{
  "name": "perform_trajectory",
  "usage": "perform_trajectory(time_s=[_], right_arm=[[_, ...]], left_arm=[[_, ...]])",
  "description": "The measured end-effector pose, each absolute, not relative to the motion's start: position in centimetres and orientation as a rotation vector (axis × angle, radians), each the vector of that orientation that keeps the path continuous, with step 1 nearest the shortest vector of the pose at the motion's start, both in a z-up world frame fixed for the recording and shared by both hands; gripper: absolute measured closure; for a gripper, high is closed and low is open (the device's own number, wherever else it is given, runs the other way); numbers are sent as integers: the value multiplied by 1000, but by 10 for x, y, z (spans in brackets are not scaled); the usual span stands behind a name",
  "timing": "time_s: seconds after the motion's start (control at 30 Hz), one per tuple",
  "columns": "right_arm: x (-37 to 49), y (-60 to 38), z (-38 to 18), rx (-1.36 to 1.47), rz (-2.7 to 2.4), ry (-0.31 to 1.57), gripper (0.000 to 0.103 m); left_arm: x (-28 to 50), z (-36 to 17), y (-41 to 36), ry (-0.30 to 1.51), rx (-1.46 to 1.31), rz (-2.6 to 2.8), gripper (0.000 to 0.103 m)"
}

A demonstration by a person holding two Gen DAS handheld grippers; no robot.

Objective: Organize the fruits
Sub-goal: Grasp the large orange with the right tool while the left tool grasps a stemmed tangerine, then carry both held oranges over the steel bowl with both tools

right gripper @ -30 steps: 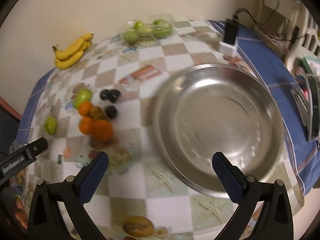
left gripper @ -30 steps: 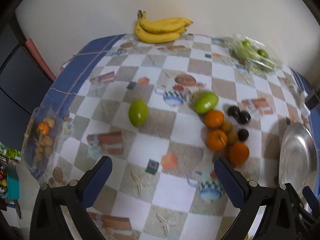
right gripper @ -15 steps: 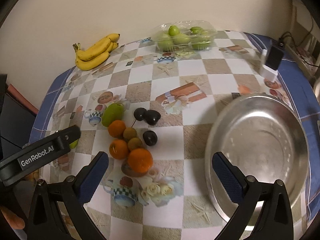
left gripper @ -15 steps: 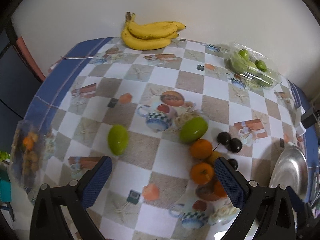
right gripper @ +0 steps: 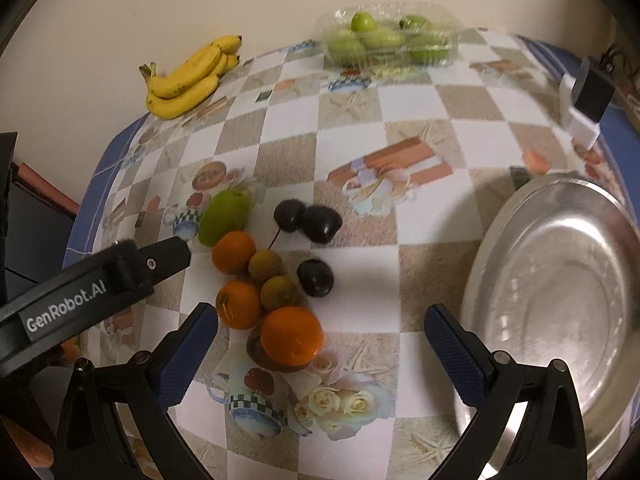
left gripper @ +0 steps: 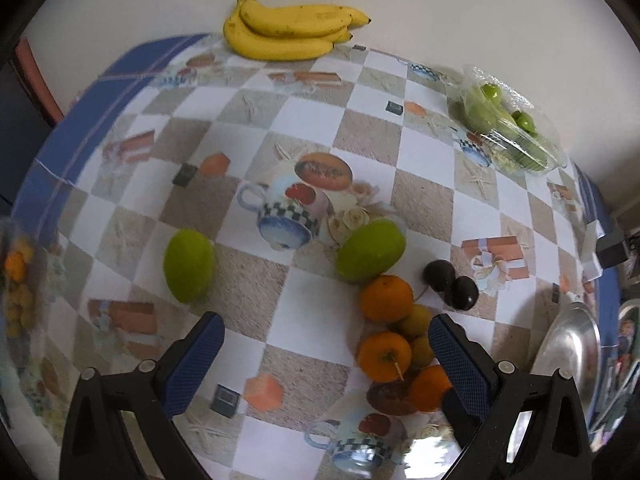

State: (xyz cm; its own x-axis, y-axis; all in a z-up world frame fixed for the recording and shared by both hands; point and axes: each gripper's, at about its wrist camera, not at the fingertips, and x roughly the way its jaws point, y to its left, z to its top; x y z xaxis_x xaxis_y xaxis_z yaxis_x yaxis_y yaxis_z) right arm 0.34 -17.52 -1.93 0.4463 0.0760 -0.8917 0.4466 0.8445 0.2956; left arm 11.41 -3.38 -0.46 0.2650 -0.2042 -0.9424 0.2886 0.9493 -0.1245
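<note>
A cluster of loose fruit lies mid-table: three oranges [right gripper: 291,335] [left gripper: 386,298], small brownish fruits [right gripper: 265,266], three dark plums [right gripper: 321,222] and a green mango [right gripper: 223,216] [left gripper: 370,249]. A second green mango [left gripper: 188,265] lies apart to the left. A steel plate [right gripper: 560,292] [left gripper: 572,348] sits at the right. My left gripper [left gripper: 326,354] is open above the table beside the cluster. My right gripper [right gripper: 320,346] is open and empty over the nearest orange.
A banana bunch [left gripper: 290,32] [right gripper: 188,78] lies at the far edge by the wall. A clear clamshell of green fruit [right gripper: 386,40] [left gripper: 506,128] stands at the back right. A black-and-white charger [right gripper: 586,100] sits by the plate. A bag of small fruit [left gripper: 16,284] is at the left edge.
Both grippers have moved forward and lower toward the fruit cluster, which now looks larger. The right view has swung left from the plate to the fruit. Both stay open.
</note>
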Motion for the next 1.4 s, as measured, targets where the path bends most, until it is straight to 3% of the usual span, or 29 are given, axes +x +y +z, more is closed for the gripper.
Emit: perform_trajectory(time_s=[0.23,0.3,0.5,0.57,0.63,0.7,0.93,1.3,1.4], right_arm=[[5,-170,-37,588,-201,1129,14],[6,-168,-41,606,-184,1133,15],[9,-163,-48,619,-155,1145,32],[9,-163,-49,626,-147,1141,39],[9,-163,-50,630,-140,1142,55],[10,-163,-50,629,-139,1143,61],[2,-167,-43,645,-138,1123,62],[-16,-187,-32,665,-217,1107,62],[-16,-188,-31,671,-220,1101,62]], left_arm=[[112,-20,-34,1314,16,-367,4],[112,-21,-37,1318,13,-383,7],[109,-33,-45,1363,-5,-437,20],[108,-36,-46,1373,-18,-443,23],[108,-37,-46,1378,-27,-447,27],[108,-37,-46,1381,-35,-453,30],[107,-35,-44,1389,-66,-469,42],[102,-38,-51,1393,-46,-475,69],[101,-37,-51,1389,-43,-473,70]])
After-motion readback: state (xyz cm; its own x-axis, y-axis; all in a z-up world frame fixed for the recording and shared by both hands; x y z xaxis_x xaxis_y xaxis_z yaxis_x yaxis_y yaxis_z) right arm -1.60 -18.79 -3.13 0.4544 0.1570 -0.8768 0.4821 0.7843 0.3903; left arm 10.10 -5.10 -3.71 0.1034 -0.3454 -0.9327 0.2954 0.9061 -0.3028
